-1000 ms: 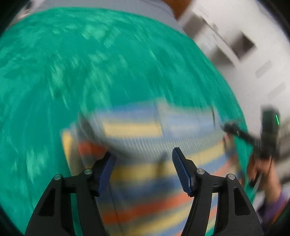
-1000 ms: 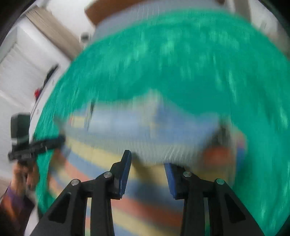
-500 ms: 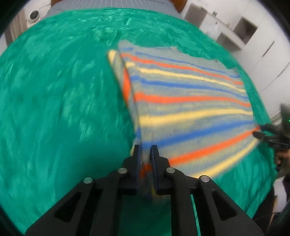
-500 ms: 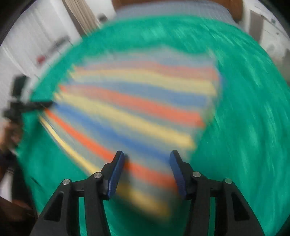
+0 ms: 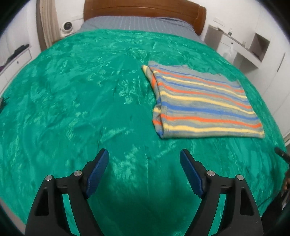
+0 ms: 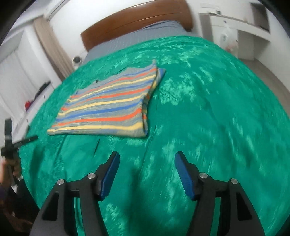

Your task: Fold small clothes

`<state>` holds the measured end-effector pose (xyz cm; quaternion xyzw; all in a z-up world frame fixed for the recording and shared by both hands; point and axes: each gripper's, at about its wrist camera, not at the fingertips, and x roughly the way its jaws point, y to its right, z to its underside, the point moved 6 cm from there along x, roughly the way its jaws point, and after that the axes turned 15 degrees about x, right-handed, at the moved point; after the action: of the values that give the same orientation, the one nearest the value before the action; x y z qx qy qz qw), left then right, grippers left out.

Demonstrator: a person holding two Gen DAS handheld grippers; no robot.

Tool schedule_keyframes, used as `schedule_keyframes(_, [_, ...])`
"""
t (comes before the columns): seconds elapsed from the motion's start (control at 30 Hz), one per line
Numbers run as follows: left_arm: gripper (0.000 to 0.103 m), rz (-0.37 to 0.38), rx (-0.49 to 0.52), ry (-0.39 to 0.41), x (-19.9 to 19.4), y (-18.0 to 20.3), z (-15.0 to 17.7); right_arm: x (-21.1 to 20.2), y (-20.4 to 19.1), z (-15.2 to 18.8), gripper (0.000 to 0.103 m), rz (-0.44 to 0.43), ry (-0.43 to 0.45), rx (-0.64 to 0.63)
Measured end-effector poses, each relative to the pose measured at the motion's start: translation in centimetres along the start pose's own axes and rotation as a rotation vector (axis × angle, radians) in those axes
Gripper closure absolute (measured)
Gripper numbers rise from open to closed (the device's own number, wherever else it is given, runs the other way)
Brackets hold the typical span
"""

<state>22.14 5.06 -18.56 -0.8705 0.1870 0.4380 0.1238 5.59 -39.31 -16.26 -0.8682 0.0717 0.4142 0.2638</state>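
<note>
A folded striped garment, grey with orange, yellow and blue bands, lies flat on the green bedspread. In the right wrist view the same garment sits ahead and to the left. My left gripper hovers over bare bedspread short of the garment, its jaws opening with nothing between them. My right gripper also hangs over bare green fabric, jaws opening and empty. At the left edge of the right wrist view the left gripper shows, held by a hand.
A wooden headboard and a grey sheet lie at the far end of the bed. White shelves stand at the right, white drawers at the left. The bed's near edge runs just below both grippers.
Both grippers have pulled back from the garment toward the near edge of the bed. The left one, shut on the garment's edge half a second ago, has let go and opened wide. The garment now lies folded.
</note>
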Motion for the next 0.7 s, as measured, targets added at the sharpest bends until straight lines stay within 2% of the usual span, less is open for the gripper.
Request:
schedule_keyframes(0.1, [0.02,-0.023,0.01,0.006,-0.2,0.5,0.8,0.0,0.3,0.5,0.039,0.007,0.026,0.019])
schedule_keyframes(0.2, [0.02,-0.054,0.038,0.01,-0.7,1.1,1.2,-0.2,0.1,1.4,0.034,0.019,0.059,0.03])
schedule_keyframes(0.43, [0.016,-0.103,0.079,0.038,-1.9,1.9,0.8,-1.8,-0.7,2.4,0.027,0.014,0.14,0.016])
schedule_keyframes(0.7, [0.015,-0.143,0.102,0.042,-2.2,2.7,0.2,-2.9,-1.1,3.0,0.027,-0.007,0.172,0.004])
